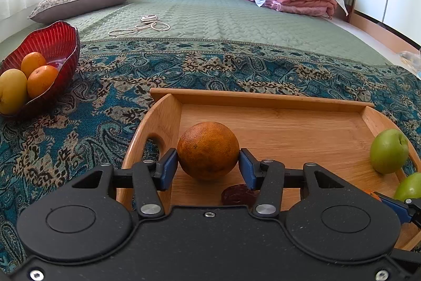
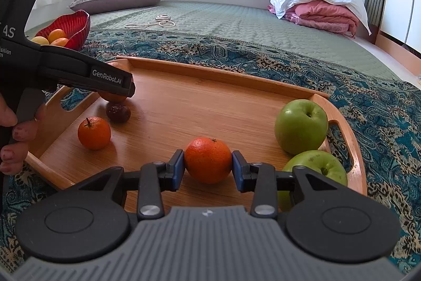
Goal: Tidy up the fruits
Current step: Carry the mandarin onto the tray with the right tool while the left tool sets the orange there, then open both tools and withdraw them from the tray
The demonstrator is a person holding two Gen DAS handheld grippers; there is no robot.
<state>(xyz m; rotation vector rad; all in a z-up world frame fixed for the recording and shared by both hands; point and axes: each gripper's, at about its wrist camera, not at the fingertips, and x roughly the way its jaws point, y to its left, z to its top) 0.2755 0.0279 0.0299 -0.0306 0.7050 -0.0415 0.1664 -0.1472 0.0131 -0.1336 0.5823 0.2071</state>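
A wooden tray lies on the bed. My left gripper is shut on a large orange at the tray's left end; the left gripper also shows in the right wrist view. My right gripper is shut on a small tangerine near the tray's front edge. A second tangerine and a dark date lie at the tray's left. Two green apples sit at its right. A red glass bowl to the left holds two oranges and a yellow fruit.
The tray rests on a blue paisley cloth over a green quilt. A white cord lies on the quilt. A pillow is at the back left, folded pink bedding at the back right.
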